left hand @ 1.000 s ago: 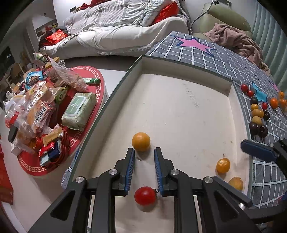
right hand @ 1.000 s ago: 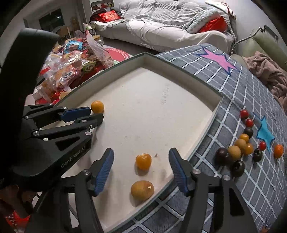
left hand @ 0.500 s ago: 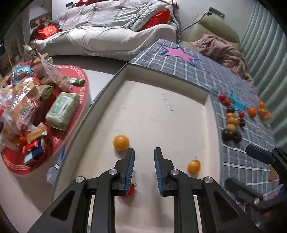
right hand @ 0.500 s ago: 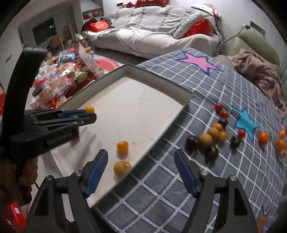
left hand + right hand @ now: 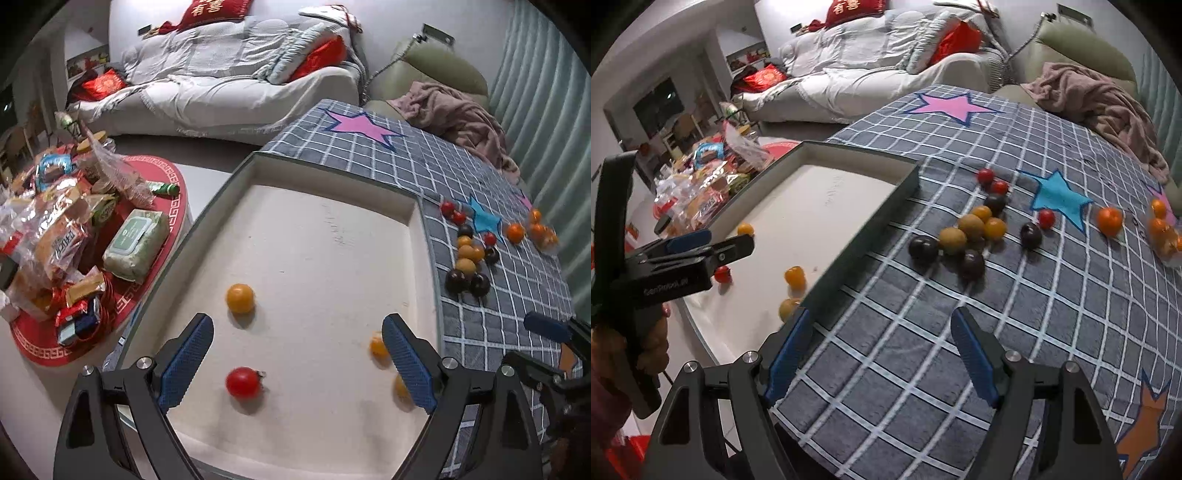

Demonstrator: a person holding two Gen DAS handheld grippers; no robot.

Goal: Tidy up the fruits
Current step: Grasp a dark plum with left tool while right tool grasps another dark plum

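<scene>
A white tray (image 5: 321, 206) with a dark rim holds a red tomato (image 5: 243, 382), an orange fruit (image 5: 240, 298) and two yellow-orange fruits by its right wall (image 5: 377, 346). My left gripper (image 5: 295, 365) is open and empty above the tray's near end, the tomato between its fingers. My right gripper (image 5: 882, 354) is open and empty over the grey checked cloth (image 5: 923, 332), beside the tray's wall (image 5: 857, 254). A cluster of dark, yellow and red fruits (image 5: 964, 232) lies on the cloth ahead of it.
More orange fruits (image 5: 1110, 220) lie far right on the cloth. A red round table (image 5: 147, 236) piled with snack packets stands left of the tray. A sofa (image 5: 221, 81) and a pink blanket (image 5: 458, 114) lie beyond.
My left gripper opened wide and the red tomato now lies free in the tray. My right gripper moved right, off the tray and over the cloth.
</scene>
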